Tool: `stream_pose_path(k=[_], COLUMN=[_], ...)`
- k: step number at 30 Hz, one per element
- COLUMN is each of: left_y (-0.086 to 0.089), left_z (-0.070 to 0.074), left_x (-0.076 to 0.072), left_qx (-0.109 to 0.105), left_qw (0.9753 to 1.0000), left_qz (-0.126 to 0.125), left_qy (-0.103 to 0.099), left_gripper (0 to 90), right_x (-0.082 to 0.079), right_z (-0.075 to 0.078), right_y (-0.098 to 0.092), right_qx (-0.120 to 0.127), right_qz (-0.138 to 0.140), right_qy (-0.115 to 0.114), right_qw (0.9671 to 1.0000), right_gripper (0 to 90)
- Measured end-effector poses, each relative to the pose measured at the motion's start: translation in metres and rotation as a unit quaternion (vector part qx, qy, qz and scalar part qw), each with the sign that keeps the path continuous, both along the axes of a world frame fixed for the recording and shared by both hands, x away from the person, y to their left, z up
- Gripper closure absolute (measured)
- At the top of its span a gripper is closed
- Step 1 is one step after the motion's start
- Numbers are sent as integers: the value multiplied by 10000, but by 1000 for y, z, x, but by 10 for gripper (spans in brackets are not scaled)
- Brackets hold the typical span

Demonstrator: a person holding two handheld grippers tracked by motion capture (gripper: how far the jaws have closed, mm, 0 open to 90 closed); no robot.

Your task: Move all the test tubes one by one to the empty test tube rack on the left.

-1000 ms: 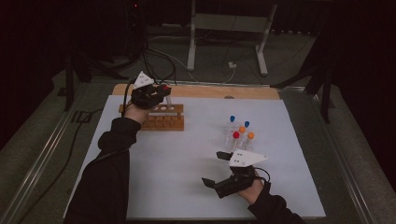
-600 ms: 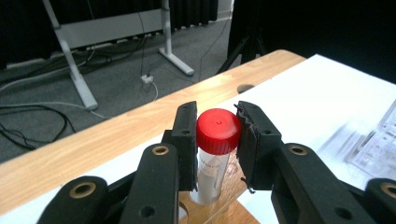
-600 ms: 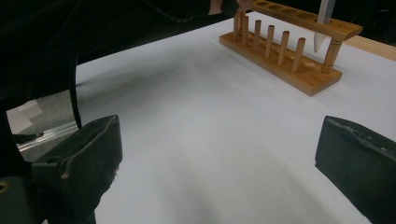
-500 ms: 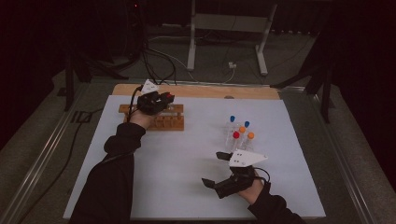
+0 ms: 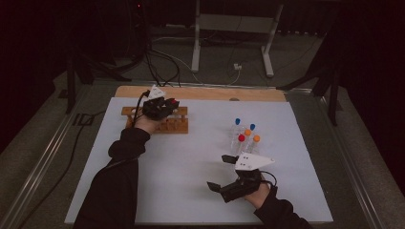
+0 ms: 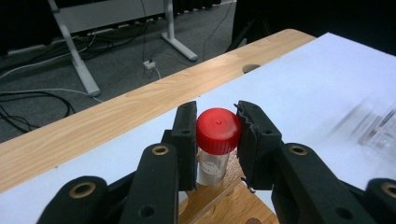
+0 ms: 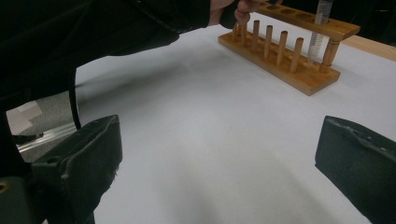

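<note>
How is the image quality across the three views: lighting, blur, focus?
High view: dim overall, dark surroundings, only the white table sheet lit, slightly soft. Left gripper view: the red-capped tube between the left gripper jaws is sharp; clear tubes at the right edge are motion-smeared. Right gripper view: the right gripper jaws are blurred, the wooden rack fairly crisp, soft shadows on the sheet.

No readable text, brand, number or sign found. Pale label seen on red-capped tube [image 6: 217, 144] in left gripper view, marks on it too blurred to be read. White sheet [image 5: 200, 157] on table unprinted. Wooden rack [image 7: 285, 46] unmarked.
</note>
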State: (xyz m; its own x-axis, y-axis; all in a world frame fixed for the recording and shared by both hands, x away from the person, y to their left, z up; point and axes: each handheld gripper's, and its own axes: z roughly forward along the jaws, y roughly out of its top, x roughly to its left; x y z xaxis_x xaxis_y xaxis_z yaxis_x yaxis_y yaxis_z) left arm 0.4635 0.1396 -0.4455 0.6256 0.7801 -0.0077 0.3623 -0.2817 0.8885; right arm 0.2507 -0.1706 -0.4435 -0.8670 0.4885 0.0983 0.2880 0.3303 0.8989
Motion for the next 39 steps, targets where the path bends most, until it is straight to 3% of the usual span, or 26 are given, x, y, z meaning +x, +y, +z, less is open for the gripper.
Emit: stream_pose_path(k=[5,14,18,22,28,39], left_y=[2,5,6,8,8,9], left_z=[1,17,28,38,46,46], left_x=[-1,-13,-23,-33,-49,-87], left_qx=[-79,-293,-383,-541,-618,-689], left_qw=[9999,9993,9987,9975,9940,9899], left_qz=[-98,-245,-320,-437,-898,-1239], left_qy=[64,-9,-73,-111,20,67], left_gripper=[693,405,268,160,23,22], right_x=[-1,-2,-1,0,3,9], right_z=[0,2,4,8,15,26], right_y=[0,-1,-2,-6,-13,-33], right_qx=[27,81,-56,-37,-90,-153], right_qz=[12,14,-58,-186,-389,-910], right_qy=[-72,-373,-393,-362,-414,-633], right_qw=[10000,9993,9992,9992,9983,9937], right_gripper=[6,6,6,6,6,6])
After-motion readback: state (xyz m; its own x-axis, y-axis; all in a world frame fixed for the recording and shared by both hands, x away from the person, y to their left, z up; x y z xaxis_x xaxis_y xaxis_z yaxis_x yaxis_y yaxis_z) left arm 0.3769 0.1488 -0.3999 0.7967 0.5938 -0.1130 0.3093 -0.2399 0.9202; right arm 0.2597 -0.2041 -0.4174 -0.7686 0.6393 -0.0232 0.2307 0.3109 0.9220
